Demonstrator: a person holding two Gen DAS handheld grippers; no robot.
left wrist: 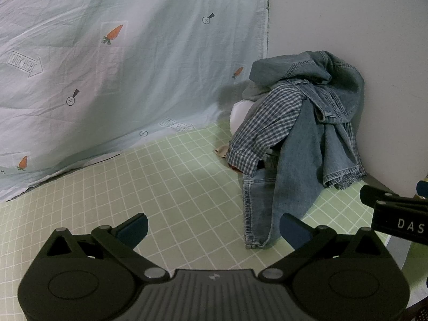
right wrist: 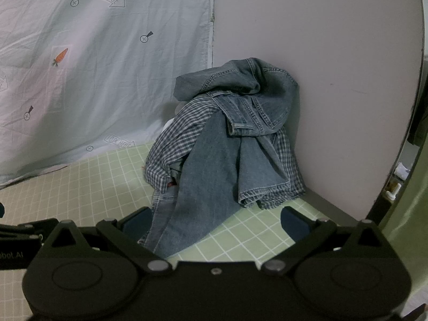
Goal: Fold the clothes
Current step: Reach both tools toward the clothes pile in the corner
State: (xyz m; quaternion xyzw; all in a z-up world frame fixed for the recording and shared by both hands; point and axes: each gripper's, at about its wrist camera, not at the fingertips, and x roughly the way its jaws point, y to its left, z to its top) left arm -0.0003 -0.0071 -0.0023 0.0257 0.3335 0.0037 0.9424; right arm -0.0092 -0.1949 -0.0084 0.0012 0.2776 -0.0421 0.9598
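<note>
No bins or baskets here, just a clothes pile (right wrist: pixel 224 139) heaped in the corner on the green checked bed sheet (left wrist: pixel 171 187): jeans (right wrist: pixel 203 182) over a plaid shirt (left wrist: pixel 264 123). Left hand-held gripper (left wrist: pixel 214 230) and right hand-held gripper (right wrist: pixel 214 223) both gape wide, holding nothing.

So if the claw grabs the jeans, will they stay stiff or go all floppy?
Probably floppy: the jeans already drape limply over the pile. They look like thick denim, so likely heavyish. Lifting them may drag the checked shirt tangled underneath.
</note>
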